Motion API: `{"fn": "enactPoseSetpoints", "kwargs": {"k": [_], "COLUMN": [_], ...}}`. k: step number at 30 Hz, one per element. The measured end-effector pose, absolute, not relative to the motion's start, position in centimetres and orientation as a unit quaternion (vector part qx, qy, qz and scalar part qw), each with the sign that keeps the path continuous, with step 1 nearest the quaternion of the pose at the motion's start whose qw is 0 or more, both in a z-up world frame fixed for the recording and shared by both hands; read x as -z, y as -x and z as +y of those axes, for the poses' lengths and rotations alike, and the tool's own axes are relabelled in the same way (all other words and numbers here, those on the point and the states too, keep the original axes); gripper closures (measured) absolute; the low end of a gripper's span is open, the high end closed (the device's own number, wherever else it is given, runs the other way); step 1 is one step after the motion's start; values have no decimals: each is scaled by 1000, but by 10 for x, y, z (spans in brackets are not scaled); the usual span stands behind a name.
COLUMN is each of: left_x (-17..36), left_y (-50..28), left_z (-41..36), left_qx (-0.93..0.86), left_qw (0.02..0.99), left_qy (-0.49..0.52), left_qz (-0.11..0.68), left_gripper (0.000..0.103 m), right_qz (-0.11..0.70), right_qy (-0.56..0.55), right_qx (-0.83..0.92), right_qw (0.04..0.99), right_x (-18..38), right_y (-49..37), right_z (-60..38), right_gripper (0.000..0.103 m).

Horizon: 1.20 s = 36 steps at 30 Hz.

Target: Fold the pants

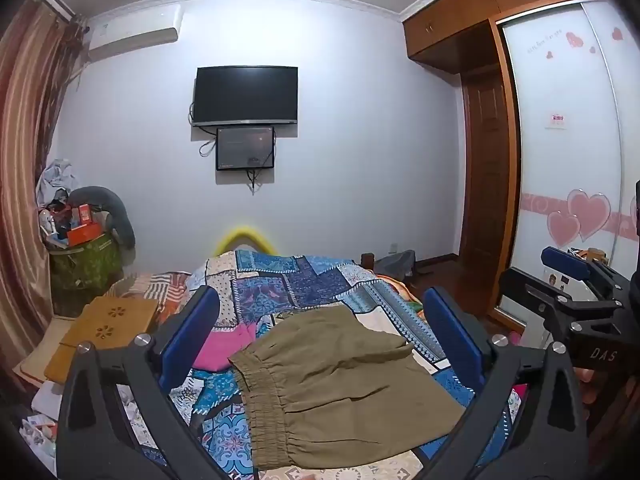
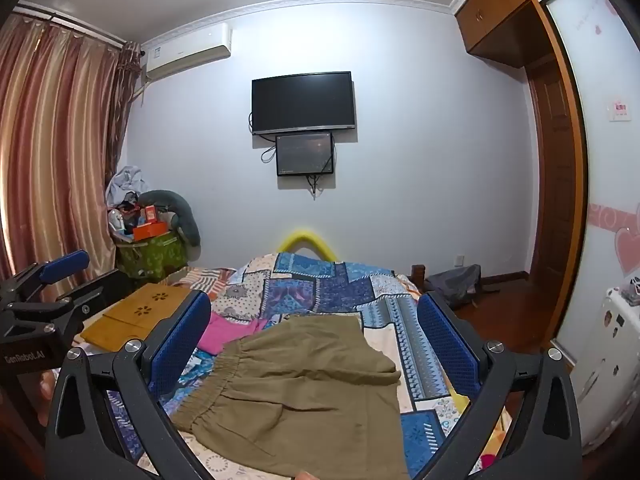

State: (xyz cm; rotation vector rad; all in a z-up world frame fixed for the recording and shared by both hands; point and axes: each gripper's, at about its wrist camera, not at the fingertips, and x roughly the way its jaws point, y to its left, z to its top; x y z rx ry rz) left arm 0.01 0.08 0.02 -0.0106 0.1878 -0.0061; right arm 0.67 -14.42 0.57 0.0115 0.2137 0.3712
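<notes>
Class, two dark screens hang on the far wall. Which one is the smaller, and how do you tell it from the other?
The lower screen is smaller. It hangs directly beneath the wide television, with cables dangling below it.

Matt olive cloth pants (image 1: 340, 392) with a puckered elastic waistband lie on a printed patchwork quilt (image 1: 280, 280); glossy wooden wardrobe (image 1: 452, 24) at upper right.

room lighting reading dim and cool, even overhead light washing the back wall (image 1: 360, 120), soft shadows only, heavy fisheye bending straight edges, black vignette eating the corners, centre staying sharp, slight softness creeping in at the rims
</notes>
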Motion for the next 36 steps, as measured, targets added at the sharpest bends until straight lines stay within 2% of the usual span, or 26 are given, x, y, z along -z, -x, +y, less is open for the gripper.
{"fn": "enactPoseSetpoints", "kwargs": {"k": [36], "left_x": [-2], "left_y": [-7], "left_z": [-1], "left_qx": [-1], "left_qw": [995], "left_qy": [5], "left_qz": [101], "left_gripper": [0], "right_qz": [111], "right_qy": [-8], "right_qx": [-172], "right_qw": [979], "right_x": [-1], "right_y": [-5], "right_z": [-143], "right_gripper": [0]}}
